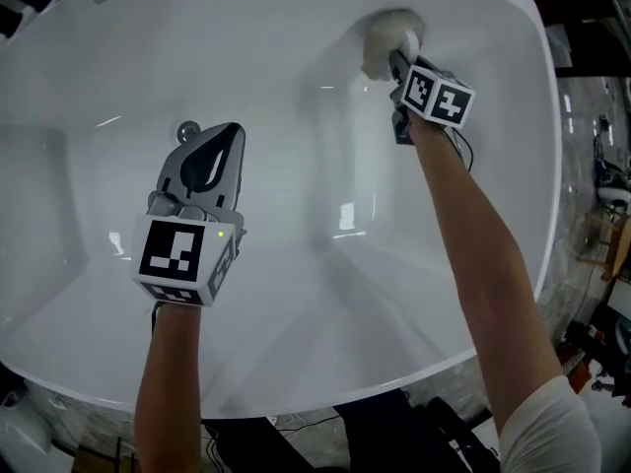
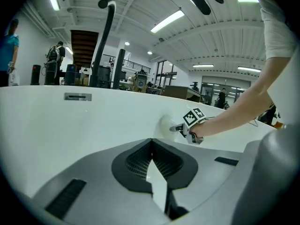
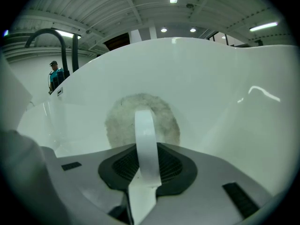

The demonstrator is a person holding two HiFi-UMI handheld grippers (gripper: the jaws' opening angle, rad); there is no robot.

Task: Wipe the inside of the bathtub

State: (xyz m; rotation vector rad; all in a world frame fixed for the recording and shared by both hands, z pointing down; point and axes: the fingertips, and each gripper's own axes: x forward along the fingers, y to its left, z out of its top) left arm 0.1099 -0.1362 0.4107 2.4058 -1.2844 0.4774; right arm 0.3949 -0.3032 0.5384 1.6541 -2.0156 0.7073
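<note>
The white, glossy bathtub (image 1: pixel 296 264) fills the head view. Around it is a big hall with long ceiling lamps (image 2: pixel 168 21) and some people far behind. There are two tools, one round fluffy pad (image 1: pixel 380 35) and one drain (image 1: pixel 187 128). The right tool (image 1: pixel 399 59), at the upper right of the frame, is clamped on the pad's white strap (image 3: pixel 144 139), and the pad is pressed on the tub wall. The left tool (image 1: pixel 225 138), jaws together with nothing between them, hovers at centre left, near the drain.

Holds left gripper (image 1: pixel 229 134) close in, jaws together, nothing between; stretches right arm (image 1: pixel 473 225) far forward, right gripper (image 1: pixel 397 59) clamped on white strap (image 3: pixel 145 139).
</note>
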